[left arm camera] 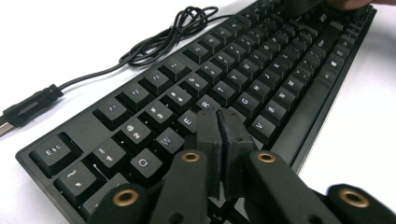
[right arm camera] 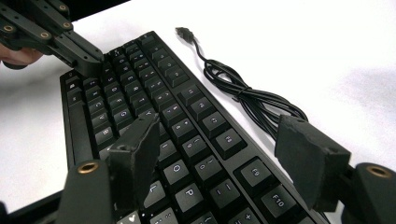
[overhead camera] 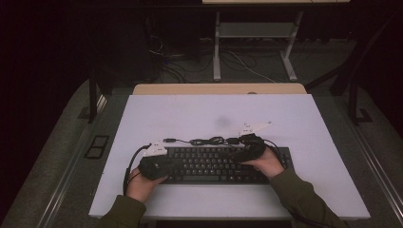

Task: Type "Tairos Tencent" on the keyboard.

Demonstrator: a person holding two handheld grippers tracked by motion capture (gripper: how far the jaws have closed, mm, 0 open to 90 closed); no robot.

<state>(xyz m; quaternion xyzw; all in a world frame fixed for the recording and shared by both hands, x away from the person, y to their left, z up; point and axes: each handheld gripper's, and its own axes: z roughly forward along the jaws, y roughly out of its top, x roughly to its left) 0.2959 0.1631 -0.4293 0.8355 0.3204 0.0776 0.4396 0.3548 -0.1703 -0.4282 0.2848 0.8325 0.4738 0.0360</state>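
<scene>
Two grippers over one black keyboard [overhead camera: 216, 164], flat on the white table [overhead camera: 294, 123] near its front edge. Left gripper [left arm camera: 218, 135]: jaws pressed together, nothing between them, tips low over the keys near R. Right gripper [right arm camera: 219, 154]: jaws wide apart, empty, above the keyboard's right part. Coiled cable [right arm camera: 247, 100] just behind the keyboard.

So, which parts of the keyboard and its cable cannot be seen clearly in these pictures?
- Keyboard, high view: key legends too small; both ends covered by the hands and tools.
- Keys beneath the left tool, left gripper view: hidden by its closed jaws.
- USB plug, left gripper view: cut off by the left edge.
- Cable, right gripper view: its end hidden behind the right jaw.
</scene>
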